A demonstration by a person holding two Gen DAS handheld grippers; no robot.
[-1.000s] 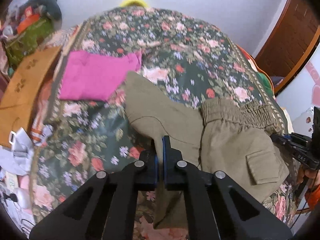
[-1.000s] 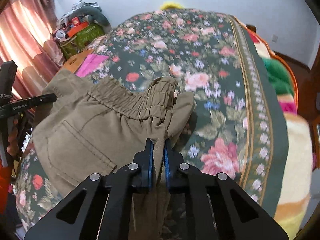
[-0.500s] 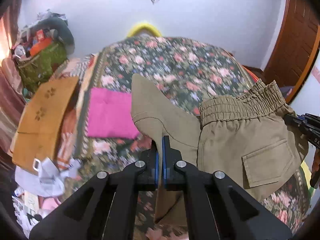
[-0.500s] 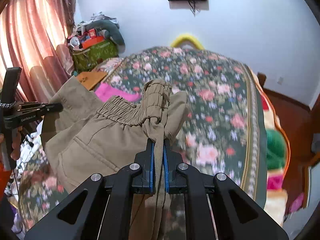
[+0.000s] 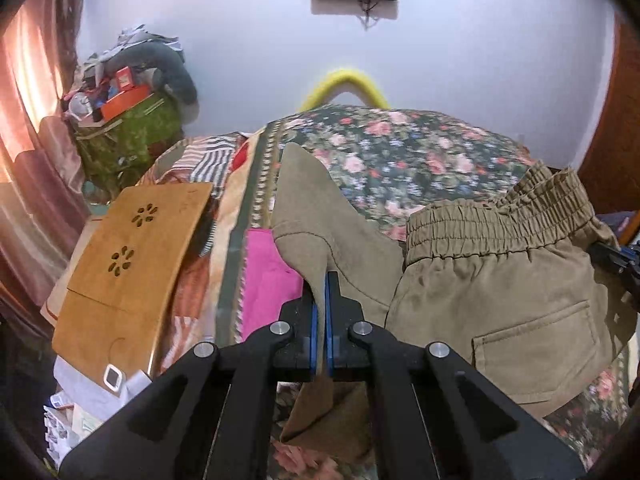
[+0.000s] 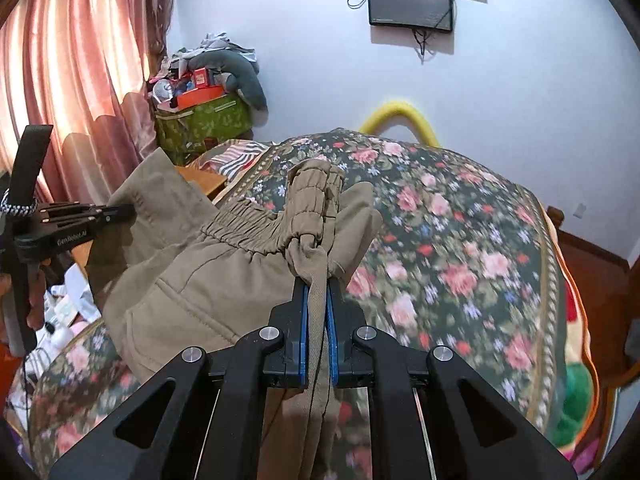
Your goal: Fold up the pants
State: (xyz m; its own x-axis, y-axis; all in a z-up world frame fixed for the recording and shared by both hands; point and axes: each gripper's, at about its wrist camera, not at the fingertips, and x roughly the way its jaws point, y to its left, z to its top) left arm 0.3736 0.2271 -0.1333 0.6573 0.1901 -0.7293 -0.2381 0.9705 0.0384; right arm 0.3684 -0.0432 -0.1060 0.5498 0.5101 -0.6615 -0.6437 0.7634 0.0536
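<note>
Olive-green pants (image 5: 500, 292) with an elastic waistband and a back pocket hang in the air over a floral bed (image 5: 400, 152). My left gripper (image 5: 320, 280) is shut on a leg end of the pants, which stands up as a pointed flap. My right gripper (image 6: 317, 284) is shut on bunched fabric at the waistband of the pants (image 6: 224, 280). In the right wrist view the left gripper (image 6: 120, 212) shows at the left edge, clamping the leg. In the left wrist view the right gripper (image 5: 616, 264) peeks in at the right edge.
A folded pink cloth (image 5: 268, 280) lies on the bed's left side beside a brown wooden board (image 5: 128, 256). A cluttered green box (image 6: 204, 120) and a pink curtain (image 6: 80, 72) stand at the far left. A wall screen (image 6: 412, 0) hangs above a yellow arch (image 6: 400, 112).
Both grippers have risen and pulled back with the pants, lifting them off the bed. The views have tilted up, so the wall and screen now show.
</note>
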